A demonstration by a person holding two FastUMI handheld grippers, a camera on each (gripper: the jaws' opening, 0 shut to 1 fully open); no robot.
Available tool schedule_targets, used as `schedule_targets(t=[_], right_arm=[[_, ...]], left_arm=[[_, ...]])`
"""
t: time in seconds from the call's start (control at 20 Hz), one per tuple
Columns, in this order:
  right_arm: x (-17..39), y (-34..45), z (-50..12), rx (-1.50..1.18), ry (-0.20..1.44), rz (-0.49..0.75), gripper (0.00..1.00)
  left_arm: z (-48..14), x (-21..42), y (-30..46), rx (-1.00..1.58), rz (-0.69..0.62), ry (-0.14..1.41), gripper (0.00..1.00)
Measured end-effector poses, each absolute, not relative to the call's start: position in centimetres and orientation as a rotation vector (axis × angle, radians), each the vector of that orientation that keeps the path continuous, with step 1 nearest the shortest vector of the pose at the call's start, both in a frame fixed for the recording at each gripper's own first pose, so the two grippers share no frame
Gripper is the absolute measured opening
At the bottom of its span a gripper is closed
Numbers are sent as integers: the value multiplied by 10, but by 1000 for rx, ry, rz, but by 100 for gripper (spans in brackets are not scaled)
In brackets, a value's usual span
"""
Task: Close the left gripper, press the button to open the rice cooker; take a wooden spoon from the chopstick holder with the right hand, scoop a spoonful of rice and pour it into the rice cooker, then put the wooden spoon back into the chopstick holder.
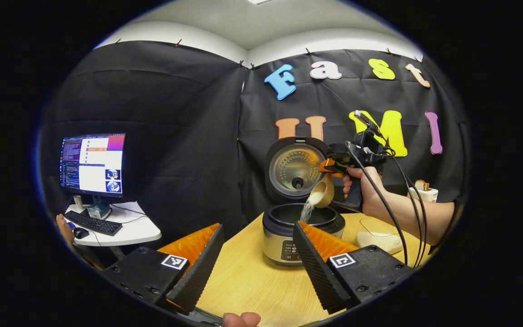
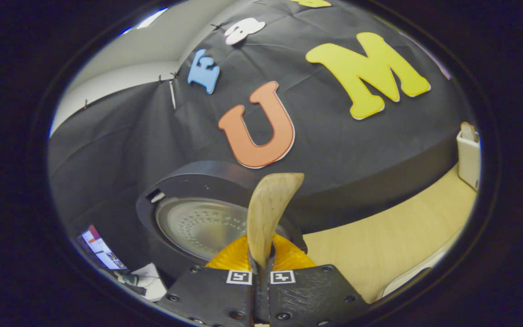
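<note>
Right gripper (image 2: 261, 268) fingers pinch the wooden spoon (image 1: 323, 193), pouring rice (image 1: 308, 210) into the rice cooker (image 1: 302, 227); hold the bowl over the pot (left gripper (image 1: 257, 259) fingers spread).

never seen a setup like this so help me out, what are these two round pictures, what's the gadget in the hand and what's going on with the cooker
There is no robot here. A person holds a handheld two-finger gripper in each hand, and a fisheye camera rides on each one, looking out along its fingers.

The left gripper view looks across a wooden table. Its own left gripper is at the bottom, fingers spread open and holding nothing. Farther off you see the person's other hand holding the right gripper, which grips a wooden spoon. The spoon is tipped, and rice is pouring into the rice cooker, whose lid stands open. A monitor and keyboard sit on a side desk.

The right gripper view is taken from that second gripper: its fingers are shut on the spoon's handle, with the open lid behind. The white chopstick holder stands at the table's far edge.
</note>
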State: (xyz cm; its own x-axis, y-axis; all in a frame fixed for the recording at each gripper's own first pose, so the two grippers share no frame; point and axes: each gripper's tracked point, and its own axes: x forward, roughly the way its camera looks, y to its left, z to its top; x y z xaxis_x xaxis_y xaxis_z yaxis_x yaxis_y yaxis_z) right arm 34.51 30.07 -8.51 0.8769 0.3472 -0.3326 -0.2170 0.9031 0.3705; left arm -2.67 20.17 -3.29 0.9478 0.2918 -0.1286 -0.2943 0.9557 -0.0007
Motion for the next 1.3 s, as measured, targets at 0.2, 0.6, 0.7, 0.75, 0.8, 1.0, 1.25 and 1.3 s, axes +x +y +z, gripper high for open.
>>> schedule_targets(t=[0.2,0.6,0.7,0.75,0.8,1.0,1.25,1.3], right_arm=[[345,312,-79,212,350,319,0],[335,326,-65,-28,227,360,0],[330,333,-58,-82,189,375,2],[327,336,-54,-116,164,385,0],[325,339,-50,-148,142,393,0],[307,360,-41,-315,58,466,0],[311,361,-44,-318,82,484,0],[316,359,-47,-299,103,486,0]], left_arm=[[-33,-24,197,-28,289,125,98],[-31,-25,197,-21,289,122,98],[-30,-25,196,-22,292,122,97],[-30,-25,197,-26,296,120,97],[-30,-25,198,-30,300,119,97],[-27,-26,196,-13,301,114,97],[-23,-27,197,-13,301,103,97],[-21,-27,195,-14,297,97,97]])
